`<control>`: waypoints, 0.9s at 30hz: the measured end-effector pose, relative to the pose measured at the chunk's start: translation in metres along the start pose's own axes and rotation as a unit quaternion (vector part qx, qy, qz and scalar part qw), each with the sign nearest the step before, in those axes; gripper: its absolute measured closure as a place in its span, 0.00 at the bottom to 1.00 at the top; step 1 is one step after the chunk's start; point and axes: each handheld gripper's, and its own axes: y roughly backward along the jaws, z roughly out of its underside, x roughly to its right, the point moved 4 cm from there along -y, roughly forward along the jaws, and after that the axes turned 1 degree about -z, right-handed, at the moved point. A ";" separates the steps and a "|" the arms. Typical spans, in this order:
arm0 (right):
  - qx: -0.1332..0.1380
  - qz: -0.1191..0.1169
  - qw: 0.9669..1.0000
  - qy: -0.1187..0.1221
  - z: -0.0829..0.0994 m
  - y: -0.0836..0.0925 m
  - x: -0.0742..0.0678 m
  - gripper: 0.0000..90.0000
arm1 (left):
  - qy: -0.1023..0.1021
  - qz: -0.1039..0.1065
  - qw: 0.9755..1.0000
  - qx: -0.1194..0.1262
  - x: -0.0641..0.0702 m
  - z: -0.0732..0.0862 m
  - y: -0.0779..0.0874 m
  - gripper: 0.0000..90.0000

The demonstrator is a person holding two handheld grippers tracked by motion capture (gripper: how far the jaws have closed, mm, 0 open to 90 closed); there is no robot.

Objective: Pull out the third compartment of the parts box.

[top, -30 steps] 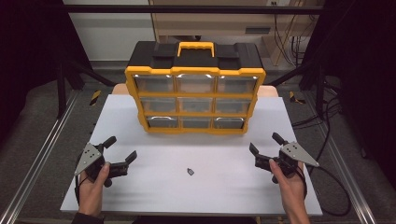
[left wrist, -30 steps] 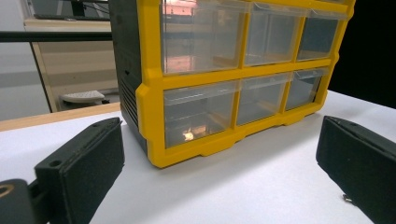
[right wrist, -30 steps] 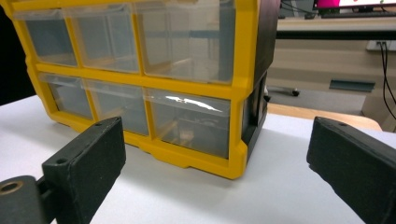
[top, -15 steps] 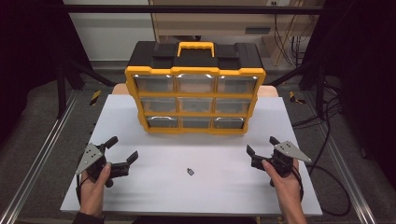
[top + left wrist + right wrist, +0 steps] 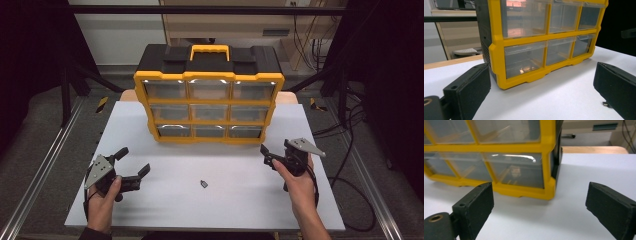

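Nine clear drawers in yellow organizer point(image 5: 209, 107), contents unclear, both grippers' jaws wide, empty.

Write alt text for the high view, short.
A yellow-and-black drawer cabinet with nine clear drawers stands at the back of a white table. A person's hands hold the open left gripper and right gripper nearer the front, with a small dark part lying between them.
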 end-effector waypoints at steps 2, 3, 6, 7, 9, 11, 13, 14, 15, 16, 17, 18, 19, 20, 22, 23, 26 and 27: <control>-0.006 -0.005 1.000 -0.012 -0.008 -0.003 -0.001 0.10 | 0.000 -0.004 1.000 0.000 0.000 -0.001 0.001 0.01; -0.011 -0.014 1.000 -0.016 -0.012 -0.004 -0.002 0.10 | 0.000 -0.004 1.000 0.000 0.000 -0.001 0.001 0.01; -0.019 -0.020 0.999 -0.016 -0.026 -0.005 -0.006 0.10 | -0.002 -0.006 1.000 0.000 -0.001 -0.001 0.002 0.01; -0.019 -0.020 0.999 -0.016 -0.026 -0.005 -0.006 0.10 | -0.003 -0.007 1.000 0.000 -0.001 -0.002 0.003 0.01; -0.019 -0.021 1.000 -0.008 -0.042 -0.005 -0.010 0.10 | -0.004 -0.007 1.000 0.001 -0.001 -0.002 0.003 0.01; -0.016 -0.018 1.000 -0.006 -0.053 -0.004 -0.013 0.10 | -0.005 -0.006 1.000 -0.002 0.000 -0.001 0.002 0.01; -0.011 -0.015 1.000 0.003 -0.066 -0.004 -0.016 0.10 | -0.004 -0.004 1.000 -0.003 0.000 0.000 0.003 0.01; -0.009 -0.015 1.000 0.004 -0.072 -0.003 -0.018 0.10 | -0.005 -0.003 1.000 -0.002 0.001 -0.001 0.003 0.01; -0.009 -0.015 1.000 0.004 -0.072 -0.003 -0.018 0.10 | -0.005 -0.003 1.000 -0.002 0.001 -0.001 0.003 0.01; -0.001 -0.015 1.000 0.004 -0.083 -0.003 -0.022 0.10 | -0.005 -0.003 1.000 -0.002 0.001 -0.001 0.003 0.01; -0.001 -0.015 1.000 0.004 -0.083 -0.003 -0.022 0.10 | -0.005 -0.002 1.000 -0.003 0.002 -0.001 0.003 0.01; 0.004 -0.013 1.000 0.003 -0.094 -0.003 -0.025 0.10 | -0.006 -0.001 1.000 -0.003 0.002 -0.001 0.003 0.01; 0.004 -0.013 1.000 0.003 -0.094 -0.003 -0.025 0.10 | -0.007 -0.001 1.000 -0.004 0.003 -0.001 0.003 0.01; 0.008 -0.011 1.000 0.005 -0.104 -0.002 -0.029 0.10 | -0.010 0.001 1.000 -0.004 0.004 -0.001 0.002 0.01; 0.018 -0.010 1.000 0.011 -0.114 -0.001 -0.032 0.10 | -0.012 0.002 1.000 -0.004 0.004 -0.001 0.002 0.01; 0.018 -0.010 1.000 0.011 -0.114 -0.001 -0.032 0.10 | -0.013 0.003 1.000 -0.005 0.005 -0.001 0.001 0.01; 0.039 0.001 0.999 0.037 -0.132 0.003 -0.039 0.10 | -0.017 0.004 1.000 -0.011 0.005 0.000 0.000 0.01; 0.044 0.007 0.998 0.051 -0.136 0.004 -0.041 0.11 | -0.017 0.004 1.000 -0.011 0.005 0.000 0.000 0.01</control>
